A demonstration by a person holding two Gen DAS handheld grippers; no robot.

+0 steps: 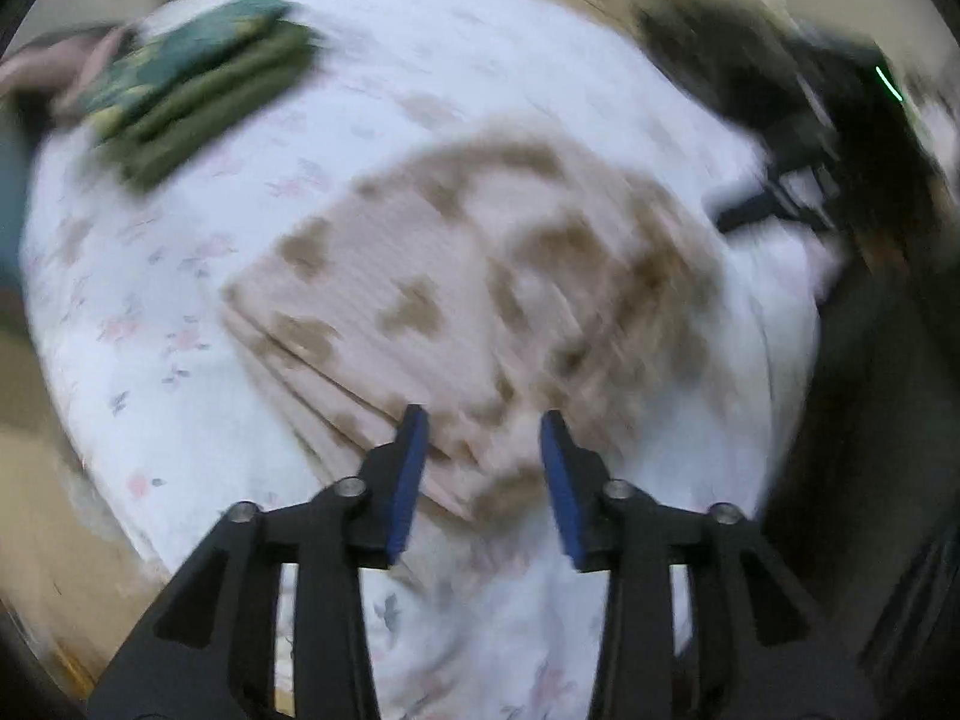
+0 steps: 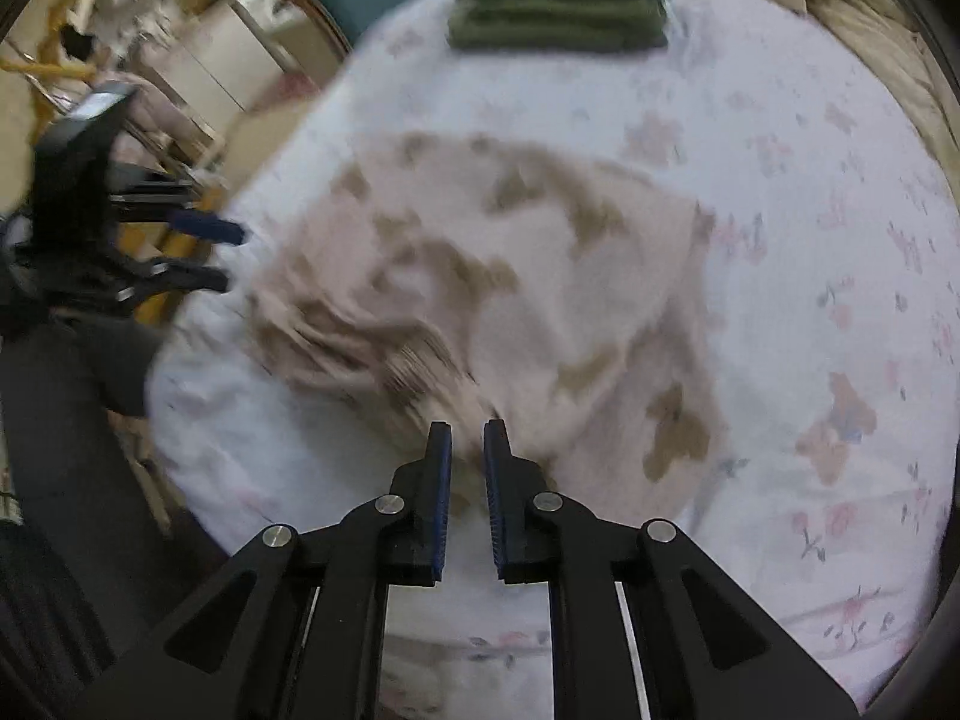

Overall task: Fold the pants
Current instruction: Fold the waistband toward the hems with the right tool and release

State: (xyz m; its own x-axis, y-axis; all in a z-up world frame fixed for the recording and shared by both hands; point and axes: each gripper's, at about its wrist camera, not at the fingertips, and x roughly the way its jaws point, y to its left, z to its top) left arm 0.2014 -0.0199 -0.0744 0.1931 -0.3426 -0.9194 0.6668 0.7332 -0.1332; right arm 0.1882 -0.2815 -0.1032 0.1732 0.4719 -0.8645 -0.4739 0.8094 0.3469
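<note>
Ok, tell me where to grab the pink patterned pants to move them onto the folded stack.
Take the pink patterned pants at the layered edge nearest the left tool, coming in low from the near side. The stacked folds show there, so one pinch should catch all layers. The right tool could take the near bunched edge likewise.

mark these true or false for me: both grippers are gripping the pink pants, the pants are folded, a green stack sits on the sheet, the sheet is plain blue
1. Both the left gripper and the right gripper grip the pink brown-patterned pants: false, both are open, holding nothing.
2. The pants lie folded in layers: true.
3. A stack of folded green clothes sits on the sheet: true.
4. The sheet is plain blue: false, it is white with a floral print.
</note>
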